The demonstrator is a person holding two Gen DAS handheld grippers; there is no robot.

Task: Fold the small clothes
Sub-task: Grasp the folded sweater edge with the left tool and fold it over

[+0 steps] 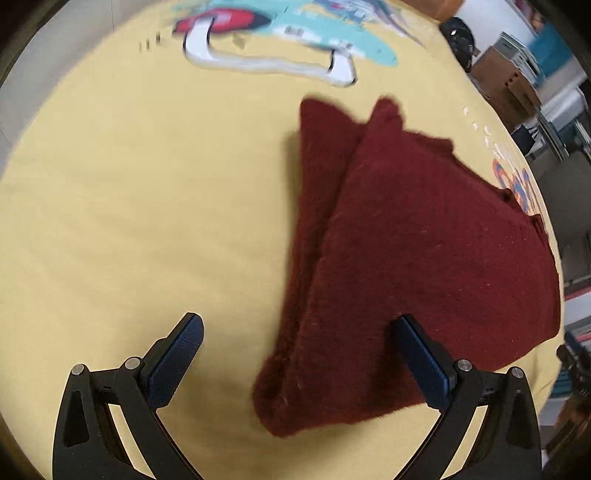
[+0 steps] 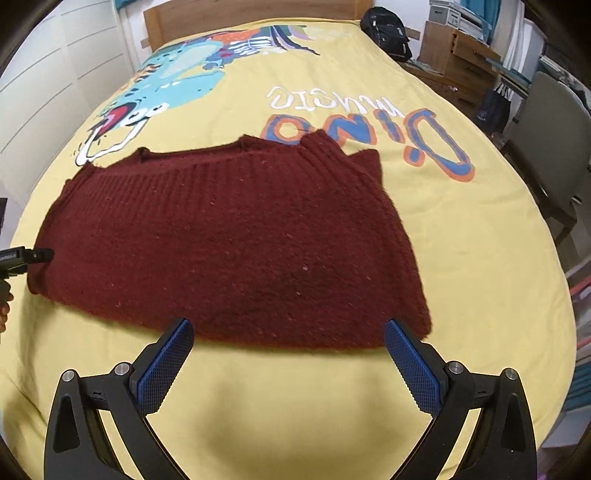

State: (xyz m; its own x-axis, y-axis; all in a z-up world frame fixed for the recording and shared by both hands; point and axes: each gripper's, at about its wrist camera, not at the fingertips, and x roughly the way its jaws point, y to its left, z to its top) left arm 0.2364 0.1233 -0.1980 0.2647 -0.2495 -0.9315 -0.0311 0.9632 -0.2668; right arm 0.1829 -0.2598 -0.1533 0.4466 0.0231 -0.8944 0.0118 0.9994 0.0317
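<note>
Dark red knit sweater lies folded on the yellow dinosaur bedspread of the bed. Left tongs spread wide, empty, over its near corner. Right tongs gaping too, holding nothing, at its near edge.

A dark maroon knitted sweater is showing a ribbed band along its far edge and tiny pale flecks scattered through the yarn. The pale yellow printed bedspread under it is carrying a turquoise cartoon dinosaur with a red mouth and white outline, plus blue lettering edged in orange and white script above it. Both grippers are showing matte black frames with blue cross-hatched pads, darker navy on the left gripper's pads. A black backpack is sitting beyond the bed, beside brown wooden drawers.
</note>
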